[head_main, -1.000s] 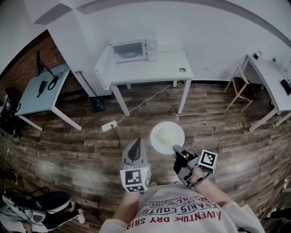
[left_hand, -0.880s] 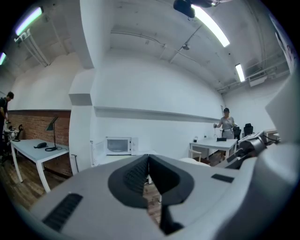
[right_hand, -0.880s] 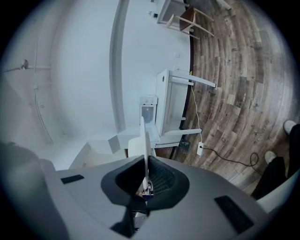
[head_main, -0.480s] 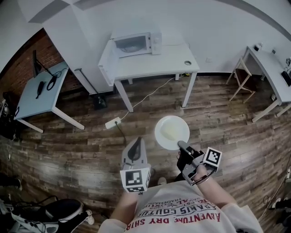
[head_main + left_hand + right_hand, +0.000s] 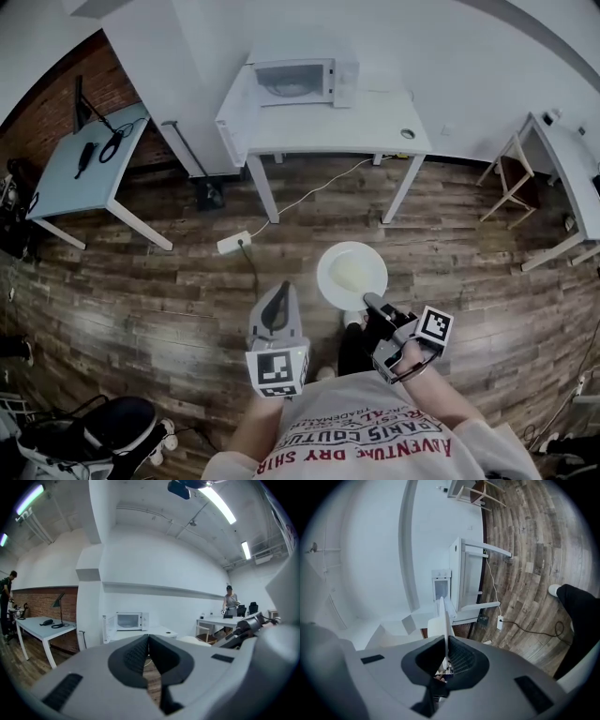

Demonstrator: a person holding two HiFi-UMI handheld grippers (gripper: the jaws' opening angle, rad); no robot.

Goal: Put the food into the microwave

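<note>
White plate (image 5: 352, 272) in near-level right tongs (image 5: 367, 301); left tongs (image 5: 281, 291) parallel alongside, closed.

A white table (image 5: 375, 127) stands against the wall on a wood-plank floor (image 5: 141, 281), a power strip (image 5: 232, 243) lying before it; 1 pale desk (image 5: 70, 187) at left, 1 wooden chair (image 5: 514, 178) at right.
</note>
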